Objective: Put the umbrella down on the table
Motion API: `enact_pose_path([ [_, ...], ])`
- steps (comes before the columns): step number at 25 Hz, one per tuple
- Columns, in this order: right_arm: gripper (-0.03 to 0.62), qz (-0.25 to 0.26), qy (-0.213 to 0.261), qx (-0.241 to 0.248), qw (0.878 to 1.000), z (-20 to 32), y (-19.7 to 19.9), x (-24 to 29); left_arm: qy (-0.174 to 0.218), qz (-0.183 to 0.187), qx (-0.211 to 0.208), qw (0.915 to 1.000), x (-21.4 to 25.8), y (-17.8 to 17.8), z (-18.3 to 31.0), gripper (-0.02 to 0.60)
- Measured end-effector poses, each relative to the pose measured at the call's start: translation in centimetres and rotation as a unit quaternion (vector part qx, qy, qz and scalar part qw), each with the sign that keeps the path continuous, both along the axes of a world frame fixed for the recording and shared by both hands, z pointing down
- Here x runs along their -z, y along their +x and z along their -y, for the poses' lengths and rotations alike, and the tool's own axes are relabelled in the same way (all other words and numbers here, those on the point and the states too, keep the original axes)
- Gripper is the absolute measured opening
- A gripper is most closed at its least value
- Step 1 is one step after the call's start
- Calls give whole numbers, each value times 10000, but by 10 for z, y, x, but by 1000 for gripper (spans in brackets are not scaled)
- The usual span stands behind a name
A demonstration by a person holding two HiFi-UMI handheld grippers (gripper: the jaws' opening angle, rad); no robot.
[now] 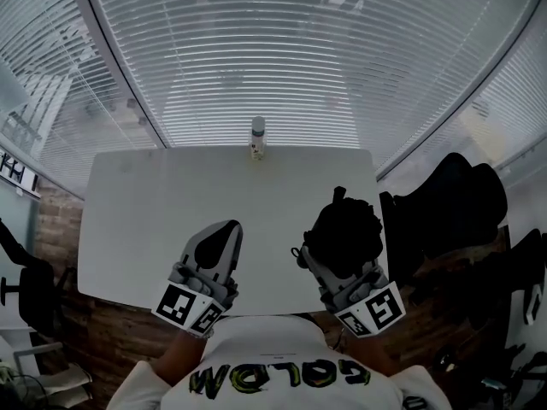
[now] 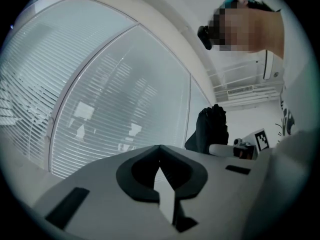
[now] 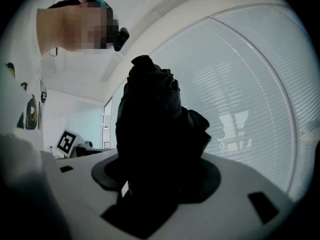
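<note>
A folded black umbrella [image 1: 344, 229] stands bunched up in my right gripper [image 1: 342, 259], over the near right part of the white table [image 1: 171, 203]. In the right gripper view the umbrella [image 3: 155, 124] fills the space between the jaws, and the right gripper [image 3: 150, 179] is shut on it. My left gripper [image 1: 229, 227] hovers over the table's near edge, a little left of the umbrella, jaws together and empty. In the left gripper view the left gripper [image 2: 159, 149] has its tips meeting, and the umbrella [image 2: 212, 129] shows to the right.
A small bottle [image 1: 257, 137] stands at the table's far edge, in the middle. A black chair [image 1: 453, 203] sits right of the table, an office chair [image 1: 26, 289] at the left. Windows with blinds [image 1: 299, 58] run behind the table.
</note>
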State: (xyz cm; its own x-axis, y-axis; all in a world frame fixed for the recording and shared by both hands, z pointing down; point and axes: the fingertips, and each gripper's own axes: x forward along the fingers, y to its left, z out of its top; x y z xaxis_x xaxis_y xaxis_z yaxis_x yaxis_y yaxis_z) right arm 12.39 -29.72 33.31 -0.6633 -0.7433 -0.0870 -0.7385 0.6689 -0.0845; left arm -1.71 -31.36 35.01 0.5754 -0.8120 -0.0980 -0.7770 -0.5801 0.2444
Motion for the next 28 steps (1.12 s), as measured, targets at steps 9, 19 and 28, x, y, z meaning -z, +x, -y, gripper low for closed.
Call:
enact_pose_path([
  [9, 267, -299, -17, -30, 9995, 11, -31, 0, -75, -15, -187, 9998, -2, -23, 8, 11],
  [19, 265, -1522, -12, 127, 9883, 26, -59, -35, -52, -86, -183, 9998, -4, -44, 13, 11],
  [28, 264, -3063, -39, 187, 9517, 35, -73, -94, -117, -56, -148, 9998, -14, -50, 13, 11],
])
